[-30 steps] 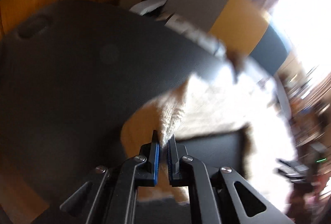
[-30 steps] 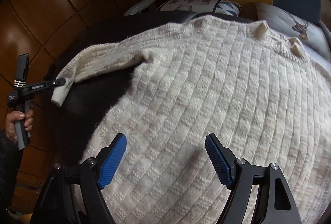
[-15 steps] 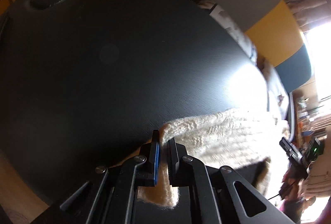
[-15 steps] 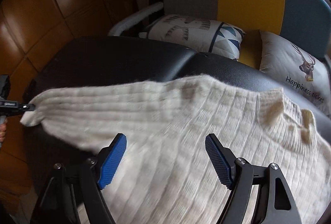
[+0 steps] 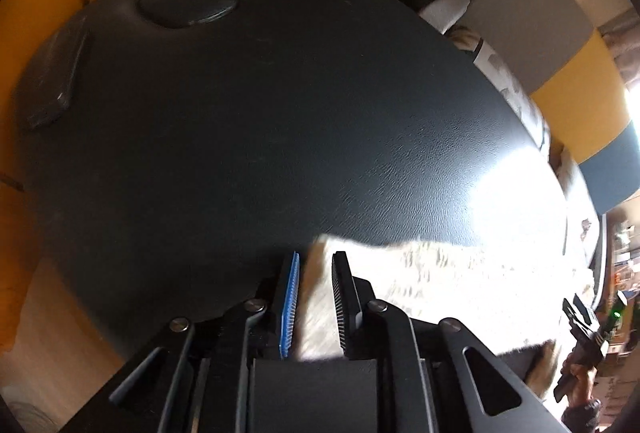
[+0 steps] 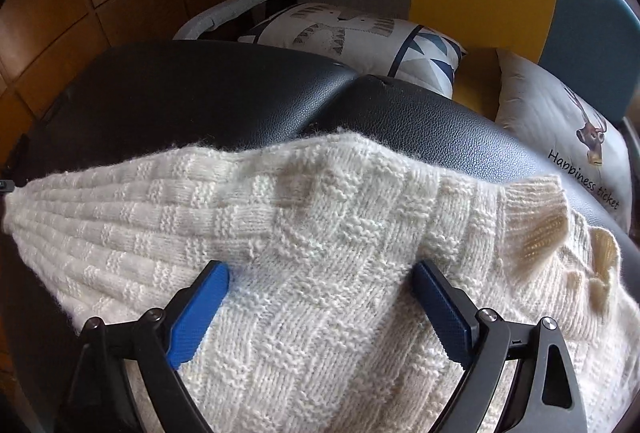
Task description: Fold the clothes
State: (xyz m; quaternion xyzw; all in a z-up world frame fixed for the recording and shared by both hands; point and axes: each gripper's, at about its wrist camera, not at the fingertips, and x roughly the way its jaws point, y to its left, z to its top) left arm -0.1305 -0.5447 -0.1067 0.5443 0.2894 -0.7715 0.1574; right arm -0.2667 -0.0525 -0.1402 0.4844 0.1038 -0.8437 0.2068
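Cream knit sweater (image 6: 320,253) spread on the black leather cushion (image 6: 224,89), sleeve (image 6: 100,209) stretched leftward — cuff between the left gripper (image 5: 316,297)'s slightly parted jaws, grip unclear. Right gripper (image 6: 320,309) wide apart over the body, holding nothing. Hem cut off below.

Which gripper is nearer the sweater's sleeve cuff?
Left. The left gripper has the sleeve cuff between its fingers; the right gripper sits open over the sweater body, well away from it.
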